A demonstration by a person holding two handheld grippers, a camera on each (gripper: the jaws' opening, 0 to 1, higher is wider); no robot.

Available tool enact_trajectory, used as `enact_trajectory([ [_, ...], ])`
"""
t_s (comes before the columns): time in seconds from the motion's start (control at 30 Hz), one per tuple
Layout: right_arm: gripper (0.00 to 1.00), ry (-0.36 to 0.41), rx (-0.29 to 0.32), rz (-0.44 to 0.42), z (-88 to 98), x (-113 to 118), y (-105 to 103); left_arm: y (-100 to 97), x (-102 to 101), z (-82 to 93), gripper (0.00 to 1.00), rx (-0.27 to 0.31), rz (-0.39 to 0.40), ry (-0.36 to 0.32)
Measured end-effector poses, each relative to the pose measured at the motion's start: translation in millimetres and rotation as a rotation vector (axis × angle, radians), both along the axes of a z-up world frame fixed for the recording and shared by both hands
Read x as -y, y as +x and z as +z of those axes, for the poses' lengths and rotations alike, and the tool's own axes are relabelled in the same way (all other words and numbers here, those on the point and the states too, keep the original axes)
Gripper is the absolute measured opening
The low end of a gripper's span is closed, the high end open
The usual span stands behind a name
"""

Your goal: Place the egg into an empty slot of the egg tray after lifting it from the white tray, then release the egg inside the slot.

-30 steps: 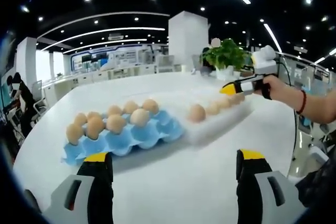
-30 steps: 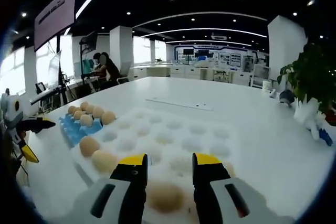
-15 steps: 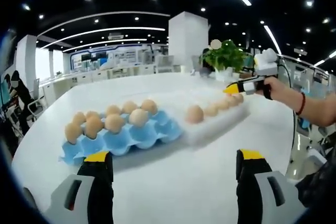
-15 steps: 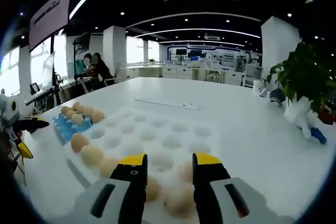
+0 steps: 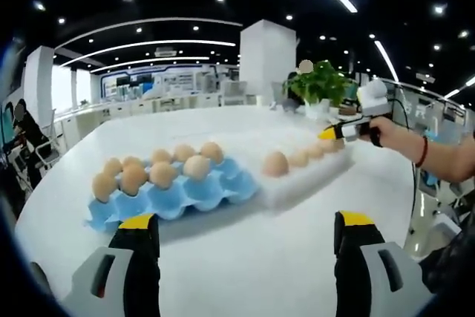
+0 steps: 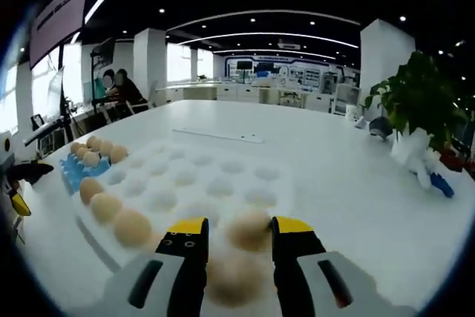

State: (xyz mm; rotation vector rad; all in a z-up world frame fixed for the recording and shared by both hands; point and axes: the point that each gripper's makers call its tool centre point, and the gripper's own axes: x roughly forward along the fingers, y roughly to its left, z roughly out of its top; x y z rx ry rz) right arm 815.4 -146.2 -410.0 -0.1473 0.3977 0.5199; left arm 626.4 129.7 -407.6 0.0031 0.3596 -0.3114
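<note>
My right tongs [image 6: 239, 243] sit over the white tray [image 6: 223, 183], an egg [image 6: 236, 276] between the jaws — can't tell if it's gripped. Left tongs [image 5: 245, 231] wide open, empty, facing the blue egg tray [image 5: 174, 194] on the desk [image 5: 245, 257].

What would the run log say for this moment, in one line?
right gripper: over egg, grip unclear | left gripper: open, idle | white tray | egg tray: front slots empty

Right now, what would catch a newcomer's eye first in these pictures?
Probably the bright blue egg tray, its far rows holding brown eggs, beside the white tray with a line of eggs. In the right gripper view, the right gripper stands over an egg at the white tray's near edge.
</note>
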Motion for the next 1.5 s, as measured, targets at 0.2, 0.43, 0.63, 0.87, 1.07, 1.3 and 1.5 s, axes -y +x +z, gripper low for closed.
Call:
enact_trajectory([
  [0.2, 0.35, 0.023, -0.02, -0.025, -6.1, 3, 4, 0.7, 0, -0.6, 1.0, -0.001, -0.005, 0.003],
  [0.43, 0.35, 0.064, -0.037, -0.051, -8.7, 1, 11, -0.1, -1, 0.7, 1.0, 0.0, -0.006, 0.007],
  [0.63, 0.27, 0.099, -0.052, -0.103, -8.0, 9, 20, -0.1, -4, 1.7, 1.0, 0.0, 0.001, 0.011],
  [0.87, 0.27, 0.07, -0.086, -0.141, -8.9, 7, 18, -2.0, -9, 0.8, 1.0, -0.005, 0.015, 0.017],
  [1.07, 0.27, -0.051, -0.087, -0.139, -11.5, 4, 21, -2.2, -6, -2.4, 1.0, -0.012, 0.005, 0.023],
  [1.3, 0.27, -0.072, -0.076, -0.153, -10.9, 5, 21, -3.5, -7, -1.9, 1.0, -0.013, 0.014, 0.023],
  [1.5, 0.27, -0.045, -0.077, -0.18, -9.4, 7, 21, -6.6, -11, -0.9, 1.0, -0.01, 0.021, 0.021],
])
